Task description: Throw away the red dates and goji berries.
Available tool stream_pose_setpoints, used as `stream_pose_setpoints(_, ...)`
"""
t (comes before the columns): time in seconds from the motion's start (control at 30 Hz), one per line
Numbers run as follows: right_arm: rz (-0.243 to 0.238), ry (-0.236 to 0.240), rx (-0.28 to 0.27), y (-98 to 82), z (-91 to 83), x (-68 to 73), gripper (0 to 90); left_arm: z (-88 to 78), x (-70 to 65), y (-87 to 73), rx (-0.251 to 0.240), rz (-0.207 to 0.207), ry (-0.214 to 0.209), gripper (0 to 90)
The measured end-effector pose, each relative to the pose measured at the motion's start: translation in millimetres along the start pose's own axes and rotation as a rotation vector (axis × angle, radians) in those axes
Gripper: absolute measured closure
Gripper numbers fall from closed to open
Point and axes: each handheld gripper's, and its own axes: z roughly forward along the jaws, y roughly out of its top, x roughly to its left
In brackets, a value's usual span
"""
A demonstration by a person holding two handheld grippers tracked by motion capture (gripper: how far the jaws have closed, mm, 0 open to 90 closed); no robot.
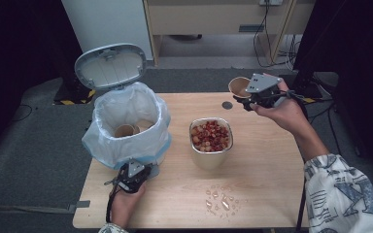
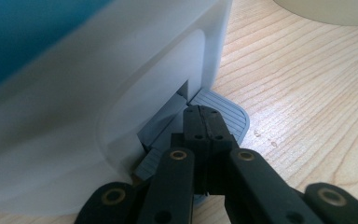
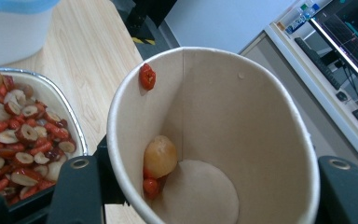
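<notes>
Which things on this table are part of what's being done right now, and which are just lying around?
In use:
paper cup with leftover fruit, in the right gripper
bin pedal, pressed by the shut left gripper
open lined bin
metal tub of dried fruit

Lying about:
water drops
dark disc

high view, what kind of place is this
Probably a lab or office recording space, not a kitchen: a wooden table on grey carpet, loose cables by a desk behind it, and a monitor with a keyboard.
</notes>
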Motion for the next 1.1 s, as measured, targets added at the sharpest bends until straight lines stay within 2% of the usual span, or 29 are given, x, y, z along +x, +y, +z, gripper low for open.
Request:
stream_pose_setpoints(0.27, 0.067, 0.031, -0.02, -0.9, -1.6, -3.4, 37.5, 0.0, -0.1, 0.1, 0.0, 0.001, 0.0, 89.2)
stream_pose_setpoints(0.3, 0.098, 0.047, -0.026, -1.2, -1.8, -4.4, 37.4, 0.0, -0.1, 0.1, 0.0, 0.001, 0.0, 89.2)
stream_pose_setpoints(0.43, 0.144, 0.073, -0.04, -0.9, -2.5, -5.8, 37.4, 0.0, -0.1, 0.1, 0.0, 0.001, 0.0, 89.2)
stream_pose_setpoints(0.7, 0.207, 0.119, -0.053, 0.6, -1.5, -7.4, 37.2, 0.1, -0.2, 0.0, -0.001, 0.0, 0.001, 89.2)
stream_pose_setpoints(0.8, 0.217, 0.123, -0.059, 0.0, -0.6, -8.9, 37.1, 0.1, -0.3, 0.1, -0.001, 0.001, 0.001, 89.2)
stream_pose_setpoints(0.97, 0.277, 0.134, -0.088, -1.4, -2.0, -13.8, 37.1, 0.1, -0.3, 0.1, -0.001, 0.0, 0.0, 89.2)
stream_pose_setpoints(1.1, 0.298, 0.132, -0.092, -2.6, -3.6, -16.9, 37.2, 0.1, -0.3, 0.1, -0.001, 0.0, 0.0, 89.2)
